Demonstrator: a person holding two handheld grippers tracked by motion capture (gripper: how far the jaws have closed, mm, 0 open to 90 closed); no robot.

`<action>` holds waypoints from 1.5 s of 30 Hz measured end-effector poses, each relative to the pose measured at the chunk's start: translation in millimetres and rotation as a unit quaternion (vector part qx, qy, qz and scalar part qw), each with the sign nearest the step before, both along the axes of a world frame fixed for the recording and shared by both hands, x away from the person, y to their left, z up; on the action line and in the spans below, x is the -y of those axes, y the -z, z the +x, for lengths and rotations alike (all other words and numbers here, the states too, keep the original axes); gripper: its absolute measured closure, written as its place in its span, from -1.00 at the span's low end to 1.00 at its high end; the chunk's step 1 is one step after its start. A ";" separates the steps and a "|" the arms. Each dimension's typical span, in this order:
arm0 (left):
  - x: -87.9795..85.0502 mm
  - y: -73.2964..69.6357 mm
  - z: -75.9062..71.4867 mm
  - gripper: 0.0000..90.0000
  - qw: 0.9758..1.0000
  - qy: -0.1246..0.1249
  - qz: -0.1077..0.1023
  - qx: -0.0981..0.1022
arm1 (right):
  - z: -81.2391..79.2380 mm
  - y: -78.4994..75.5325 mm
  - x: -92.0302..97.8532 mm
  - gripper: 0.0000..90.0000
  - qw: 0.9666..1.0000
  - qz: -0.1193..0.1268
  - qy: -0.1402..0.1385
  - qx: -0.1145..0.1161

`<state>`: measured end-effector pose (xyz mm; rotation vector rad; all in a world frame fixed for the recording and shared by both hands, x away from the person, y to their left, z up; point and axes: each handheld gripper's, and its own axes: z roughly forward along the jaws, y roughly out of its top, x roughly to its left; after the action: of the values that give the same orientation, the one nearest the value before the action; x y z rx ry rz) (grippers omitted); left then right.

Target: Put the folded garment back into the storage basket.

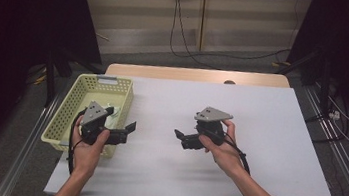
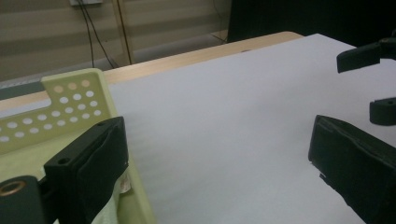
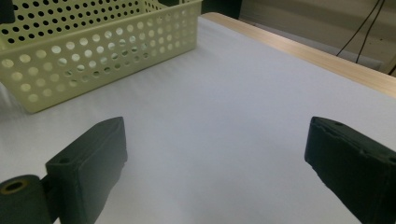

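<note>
Basket (image 1: pixel 91 113) is the landmark for everything here: a pale yellow perforated plastic tray sitting at the left edge of the white table cover (image 1: pixel 238 136), with something pale lying inside it (too small to identify). Hovering over the basket's near right corner, the left gripper (image 1: pixel 128 128) is being held by a hand with its jaws spread wide and nothing between them; in the left gripper view one jaw is hanging just over the basket's rim (image 2: pixel 105 100) while the other is hanging over bare white cover. Well to the right of the basket, the right gripper (image 1: pixel 181 138) is pointing back toward it, jaws likewise parted and empty; in the right gripper view the basket's holed side wall (image 3: pixel 93 51) is showing ahead, apart from both jaws.

Judging by its thin perforated walls, the basket is probably light and somewhat flexible, so it should be sliding easily on the smooth cover and bowing a little if squeezed hard. The stiffest hold looks to be the rolled top rim, or the small handle tab at its far end (image 1: pixel 107 77); pinching mid-wall risks flexing it. One jaw inside and one outside the rim seems the safest grip.
</note>
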<state>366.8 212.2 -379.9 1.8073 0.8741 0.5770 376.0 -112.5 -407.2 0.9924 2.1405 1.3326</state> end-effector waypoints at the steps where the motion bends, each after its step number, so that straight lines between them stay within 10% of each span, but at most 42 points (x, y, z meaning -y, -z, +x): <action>1: 1.5 1.0 -1.4 -0.89 1.000 0.001 0.000 0.002 | -1.4 0.6 3.7 -0.88 1.000 0.000 0.004 0.000; 45: 5.5 31.5 -36.6 -0.91 1.000 0.004 0.008 -0.006 | -83.2 20.2 135.4 -0.88 0.989 0.006 0.150 0.009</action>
<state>330.3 206.7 -411.4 1.8289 0.8713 0.5701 292.8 -247.9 -427.4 1.2438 1.8805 1.2027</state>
